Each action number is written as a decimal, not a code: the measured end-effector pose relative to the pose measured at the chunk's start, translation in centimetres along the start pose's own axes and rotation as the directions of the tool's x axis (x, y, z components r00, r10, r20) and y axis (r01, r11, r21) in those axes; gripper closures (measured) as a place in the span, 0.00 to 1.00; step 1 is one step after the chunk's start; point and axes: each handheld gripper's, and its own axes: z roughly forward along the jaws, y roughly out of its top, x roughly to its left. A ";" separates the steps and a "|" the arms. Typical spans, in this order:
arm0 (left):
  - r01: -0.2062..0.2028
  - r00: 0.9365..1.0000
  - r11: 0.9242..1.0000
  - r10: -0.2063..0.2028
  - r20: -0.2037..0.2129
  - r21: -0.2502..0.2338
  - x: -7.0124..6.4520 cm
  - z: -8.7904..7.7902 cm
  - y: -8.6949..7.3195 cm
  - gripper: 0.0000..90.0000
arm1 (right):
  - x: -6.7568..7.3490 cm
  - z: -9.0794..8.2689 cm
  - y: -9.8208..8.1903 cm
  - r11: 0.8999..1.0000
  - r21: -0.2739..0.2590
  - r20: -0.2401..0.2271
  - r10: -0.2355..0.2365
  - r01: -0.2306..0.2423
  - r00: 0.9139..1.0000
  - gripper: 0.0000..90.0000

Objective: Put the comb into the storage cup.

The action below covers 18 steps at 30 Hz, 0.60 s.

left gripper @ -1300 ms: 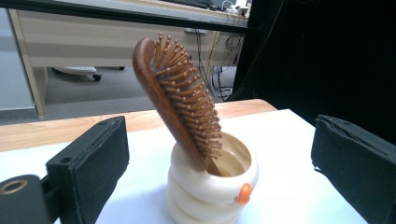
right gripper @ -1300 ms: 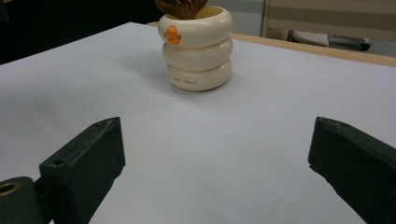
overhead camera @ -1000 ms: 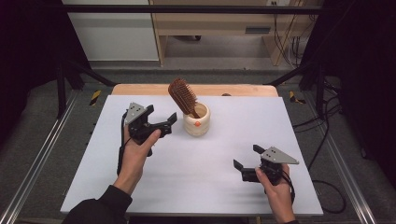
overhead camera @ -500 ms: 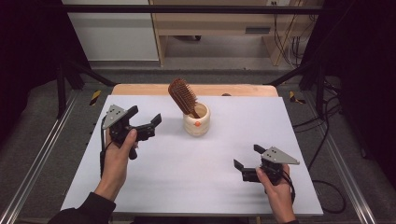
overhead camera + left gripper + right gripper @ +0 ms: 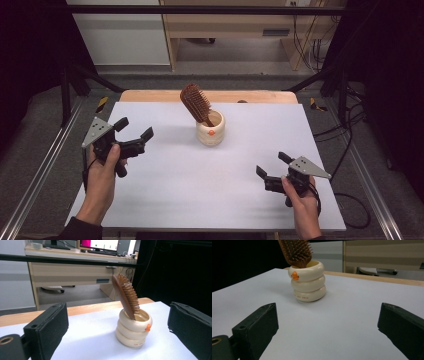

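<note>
A cream ringed cup (image 5: 210, 132) (image 5: 133, 331) (image 5: 307, 284) with a small orange knob stands near the middle back of the white table. A brown wooden hairbrush (image 5: 196, 103) (image 5: 125, 297) (image 5: 295, 252) leans in it, handle down, bristle head up. My left gripper (image 5: 134, 132) is held open at the left of the table, well apart from the cup, jaws empty. My right gripper (image 5: 270, 165) is open near the front right, low over the table, nothing between its jaws.
The white table top (image 5: 200, 185) rests on a wooden board whose edge (image 5: 150, 95) shows at the back. Metal frame rails (image 5: 40, 175) run along both sides. A desk (image 5: 75, 272) and cables stand beyond the table.
My left gripper has drawn back from the cup toward the left front of the table, still open. The right gripper, cup and brush have stayed put.
</note>
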 end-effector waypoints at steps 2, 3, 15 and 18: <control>-0.018 1.000 1.000 0.018 0.000 -0.005 0.5 -0.6 0.0 0.04 | -0.2 -0.2 -0.1 1.000 -0.008 0.011 -0.004 0.004 1.000 0.04; -0.023 1.000 1.000 0.023 -0.003 -0.005 0.7 -0.8 0.0 0.04 | -0.3 -0.3 -0.1 1.000 -0.011 0.016 -0.008 0.009 1.000 0.04; -0.066 0.998 0.998 0.065 -0.026 -0.024 1.8 -3.4 -0.7 0.04 | -1.2 -1.7 -0.5 0.999 -0.022 0.048 -0.042 0.044 0.998 0.03; -0.065 0.998 0.998 0.064 -0.027 -0.021 1.9 -3.6 -1.3 0.04 | -1.5 -1.9 -0.8 0.999 -0.025 0.057 -0.046 0.047 0.997 0.03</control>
